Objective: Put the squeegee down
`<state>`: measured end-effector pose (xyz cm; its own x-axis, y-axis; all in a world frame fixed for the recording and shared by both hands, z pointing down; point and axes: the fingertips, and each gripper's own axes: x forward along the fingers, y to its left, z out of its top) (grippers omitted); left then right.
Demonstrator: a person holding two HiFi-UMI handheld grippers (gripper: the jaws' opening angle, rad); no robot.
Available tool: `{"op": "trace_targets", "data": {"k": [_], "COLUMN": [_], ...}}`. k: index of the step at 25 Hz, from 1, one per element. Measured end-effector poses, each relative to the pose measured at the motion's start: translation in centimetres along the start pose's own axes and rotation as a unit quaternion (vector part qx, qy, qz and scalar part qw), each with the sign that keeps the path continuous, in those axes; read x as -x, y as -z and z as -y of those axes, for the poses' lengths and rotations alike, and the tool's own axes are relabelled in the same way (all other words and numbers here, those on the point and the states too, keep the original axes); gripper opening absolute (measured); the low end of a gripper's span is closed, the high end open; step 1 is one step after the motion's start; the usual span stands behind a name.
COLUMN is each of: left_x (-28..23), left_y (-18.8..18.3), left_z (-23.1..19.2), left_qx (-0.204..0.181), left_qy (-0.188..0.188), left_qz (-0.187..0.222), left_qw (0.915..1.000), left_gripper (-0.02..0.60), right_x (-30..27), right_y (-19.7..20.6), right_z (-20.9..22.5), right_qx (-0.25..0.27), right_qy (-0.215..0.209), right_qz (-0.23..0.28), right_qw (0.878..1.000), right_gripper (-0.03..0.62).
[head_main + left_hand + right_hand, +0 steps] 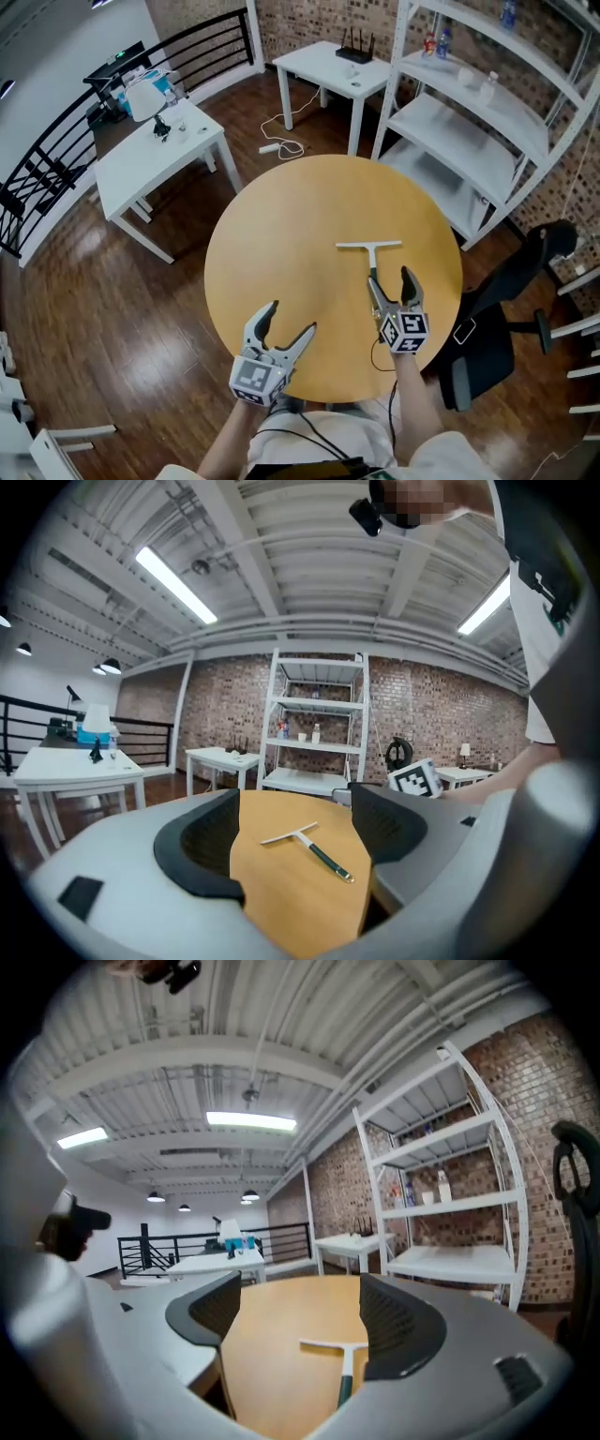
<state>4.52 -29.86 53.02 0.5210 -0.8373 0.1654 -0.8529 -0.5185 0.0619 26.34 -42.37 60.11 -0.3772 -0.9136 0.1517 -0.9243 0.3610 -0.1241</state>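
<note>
The squeegee [370, 255] lies flat on the round wooden table [281, 234], its white blade away from me and its dark handle running back toward me. My right gripper [390, 277] hovers open over the handle's near end, and its pads touch nothing. In the right gripper view the squeegee [336, 1346] sits just ahead, the handle passing under the right-hand jaw of that gripper [300, 1321]. My left gripper [292, 319] is open and empty near the table's front edge. Between the jaws of the left gripper [295, 832] the squeegee [305, 838] shows further off.
A white shelving rack [487, 103] stands behind the table at the right, with a black office chair [502, 309] beside the table's right edge. Two white tables [155, 155] [333, 66] stand on the wooden floor at the back, along a black railing [56, 159].
</note>
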Motion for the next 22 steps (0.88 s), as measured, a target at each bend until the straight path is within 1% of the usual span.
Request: {"op": "trace_targets", "data": {"k": [1,3,4,5,7,8,10,15,18,22], "left_x": [-0.2,-0.5,-0.6,-0.6,-0.6,-0.5,-0.2,0.2,0.2,0.6], "left_y": [-0.5,-1.9,-2.7,-3.3,-4.4,-4.8,-5.6,-7.1,-7.7,-8.0], "left_z": [-0.3,-0.9,-1.2,-1.5,-2.0,-2.1,-2.0,-1.8,-1.6,-1.4], "left_qx": [-0.005,-0.009,-0.009,-0.01,-0.015,-0.02,-0.031,-0.036,-0.031,-0.036], "left_qy": [-0.002,-0.008,-0.012,-0.017,-0.027,-0.031,-0.035,-0.038,-0.042,-0.043], "left_qz": [0.008,0.02,0.025,0.032,0.047,0.054,0.058,0.076,0.075,0.079], "left_qw": [1.0,0.9997,0.9996,0.9993,0.9984,0.9979,0.9972,0.9957,0.9958,0.9952], "left_gripper": [0.37,0.371,0.371,0.372,0.373,0.373,0.373,0.373,0.373,0.373], "right_x": [1.3,3.8,5.1,6.3,8.3,9.1,10.6,13.3,13.7,13.6], "right_y": [-2.1,-6.0,-7.7,-9.3,-11.3,-11.7,-12.2,-14.4,-15.1,-14.7], "right_z": [-0.7,-1.9,-2.4,-2.7,-3.1,-3.2,-3.1,-4.3,-4.9,-5.3], "right_qx": [0.02,0.07,0.079,0.07,0.034,0.023,0.022,0.058,0.054,0.045], "right_qy": [0.0,0.01,0.016,0.019,0.017,0.018,0.023,0.022,0.015,0.008], "right_qz": [0.02,0.055,0.073,0.091,0.115,0.119,0.121,0.141,0.154,0.154], "right_qw": [1.0,0.996,0.994,0.993,0.993,0.992,0.992,0.988,0.987,0.987], "right_gripper": [0.428,0.428,0.428,0.428,0.428,0.426,0.425,0.405,0.402,0.402]}}
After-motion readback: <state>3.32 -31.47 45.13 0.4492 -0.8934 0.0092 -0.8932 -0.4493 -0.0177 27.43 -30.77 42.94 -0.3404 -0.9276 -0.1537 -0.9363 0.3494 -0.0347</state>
